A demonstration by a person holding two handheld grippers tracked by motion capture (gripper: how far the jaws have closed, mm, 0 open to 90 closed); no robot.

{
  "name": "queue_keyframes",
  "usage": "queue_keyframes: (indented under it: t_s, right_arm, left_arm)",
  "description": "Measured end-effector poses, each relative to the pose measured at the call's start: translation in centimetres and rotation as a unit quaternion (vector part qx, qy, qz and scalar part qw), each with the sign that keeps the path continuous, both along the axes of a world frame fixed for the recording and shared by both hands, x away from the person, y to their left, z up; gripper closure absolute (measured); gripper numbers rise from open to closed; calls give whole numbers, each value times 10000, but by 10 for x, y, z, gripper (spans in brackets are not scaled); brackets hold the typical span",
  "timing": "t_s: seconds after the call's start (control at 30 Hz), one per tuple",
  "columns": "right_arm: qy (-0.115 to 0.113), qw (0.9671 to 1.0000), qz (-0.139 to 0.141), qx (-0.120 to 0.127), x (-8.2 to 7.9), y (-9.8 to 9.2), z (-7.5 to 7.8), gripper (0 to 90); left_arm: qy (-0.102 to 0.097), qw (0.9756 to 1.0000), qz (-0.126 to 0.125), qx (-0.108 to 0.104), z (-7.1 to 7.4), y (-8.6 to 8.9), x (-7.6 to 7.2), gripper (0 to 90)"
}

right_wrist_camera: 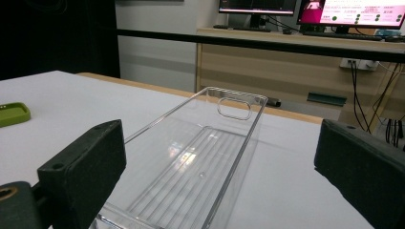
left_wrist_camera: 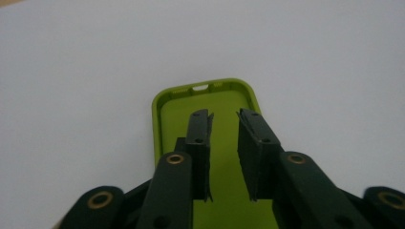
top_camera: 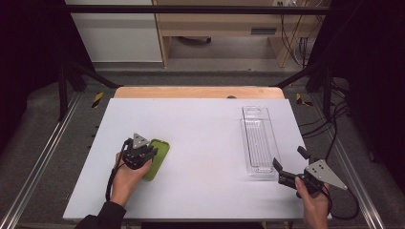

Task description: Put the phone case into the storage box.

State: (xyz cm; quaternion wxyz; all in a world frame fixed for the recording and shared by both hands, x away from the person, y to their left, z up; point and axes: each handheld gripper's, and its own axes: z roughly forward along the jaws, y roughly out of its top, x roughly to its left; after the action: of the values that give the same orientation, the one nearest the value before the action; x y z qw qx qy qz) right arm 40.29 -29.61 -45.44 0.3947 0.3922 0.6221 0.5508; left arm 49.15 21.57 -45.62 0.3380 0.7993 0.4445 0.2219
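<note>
On the left of the counter the green phone case lies flat with its hollow side up, so I bring my left tongs down over its near end, hand angled steeply from above. The jaws stand narrow with a gap between them above the case floor, gripping nothing I can see. To the right, the clear tray lies lengthwise, and my right tongs hover wide open at its near end, held low and level.

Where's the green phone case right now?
In the high view, the green phone case lies on the white table's left side, under the left gripper.
</note>
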Motion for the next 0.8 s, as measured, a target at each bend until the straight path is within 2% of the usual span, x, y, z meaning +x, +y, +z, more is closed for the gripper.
queue_keyframes:
  t_s: [0.13,0.33,0.8]
  right_arm:
    - [11,10000,2,7,0,0,0,40]
    - [14,10000,-13,34,0,-1,0,41]
    - [36,10000,-6,68,-1,-3,-1,42]
  left_arm:
    - [182,9998,-67,50,-4,-5,5,859]
    - [378,9990,-168,169,-9,-17,14,895]
    - [450,9982,-374,147,-12,-28,21,900]
